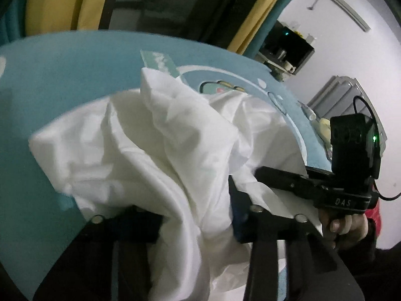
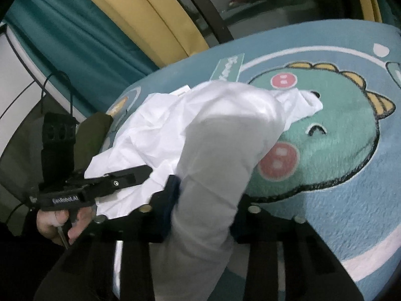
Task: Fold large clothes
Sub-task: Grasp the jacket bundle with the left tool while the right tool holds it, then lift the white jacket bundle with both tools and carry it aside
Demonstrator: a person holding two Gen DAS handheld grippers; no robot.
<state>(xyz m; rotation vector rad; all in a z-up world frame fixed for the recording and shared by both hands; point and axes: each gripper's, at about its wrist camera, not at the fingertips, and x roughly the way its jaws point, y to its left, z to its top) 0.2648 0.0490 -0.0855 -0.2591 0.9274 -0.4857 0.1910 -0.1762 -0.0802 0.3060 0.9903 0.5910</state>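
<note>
Gripping the white garment from two sides, both tongs are closing on bunched cloth: in the left wrist view the left tongs are pressing a thick fold between the two black fingers, and in the right wrist view the right tongs are clamping another thick roll of the same cloth. No earlier view is given, so I am only judging that each grip is firm; the cloth is filling the gap completely in both views. The garment is lying crumpled on a blue dinosaur rug, which is spreading toward 12 and 3 o'clock from the right tongs. From the left tongs, the main heap is rising toward 11 o'clock, and the other gripper with the person's hand is sitting close at 3 o'clock. From the right tongs, the loose end is reaching toward 1 o'clock, and the other hand is at 9 o'clock. The long axis seems to be running between the two tongs, which are near each other, so I think the next move is needing them to separate sideways to stretch the cloth flat.
</note>
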